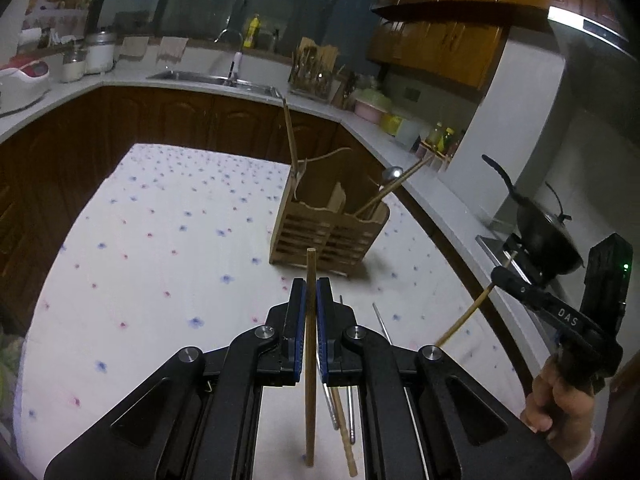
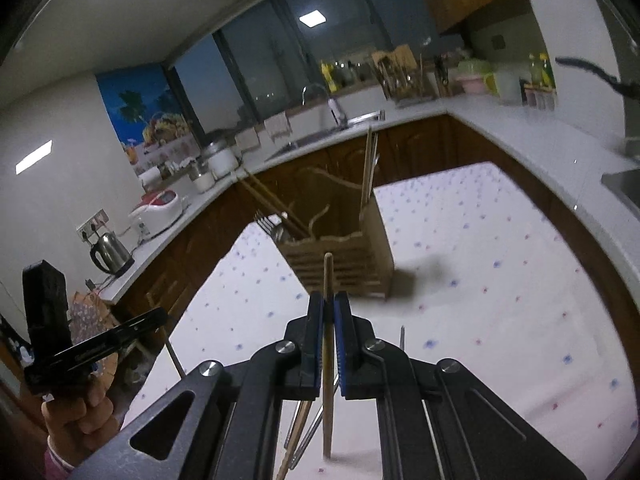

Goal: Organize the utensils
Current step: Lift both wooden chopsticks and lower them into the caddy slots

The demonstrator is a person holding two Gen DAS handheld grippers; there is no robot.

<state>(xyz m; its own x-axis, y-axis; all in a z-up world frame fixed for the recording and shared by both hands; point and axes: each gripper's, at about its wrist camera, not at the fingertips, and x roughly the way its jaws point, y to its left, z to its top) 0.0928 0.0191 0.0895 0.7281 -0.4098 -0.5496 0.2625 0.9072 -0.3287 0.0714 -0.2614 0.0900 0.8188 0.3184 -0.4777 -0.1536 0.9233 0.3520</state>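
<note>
My left gripper (image 1: 311,286) is shut on a wooden chopstick (image 1: 310,400) that stands upright above the table. The right gripper (image 2: 328,298) is shut on a second wooden chopstick (image 2: 328,408), also near upright. Each gripper shows in the other view: the right one (image 1: 500,273) at the right edge, the left one (image 2: 161,315) at the lower left, each with a hand on its grip. A slatted wooden utensil holder (image 1: 328,232) (image 2: 348,264) stands on the table ahead of both; it holds chopsticks, a spoon (image 1: 392,174) and forks (image 2: 268,225). Several loose utensils (image 1: 340,404) (image 2: 302,424) lie below the grippers.
The table wears a white flowered cloth (image 1: 160,240). A white kitchen counter (image 1: 360,124) wraps around behind it, with a sink (image 1: 216,78), a dish rack and jars. A black wok (image 1: 548,236) sits on the stove at right. A kettle (image 2: 110,256) and rice cooker (image 2: 158,208) stand at left.
</note>
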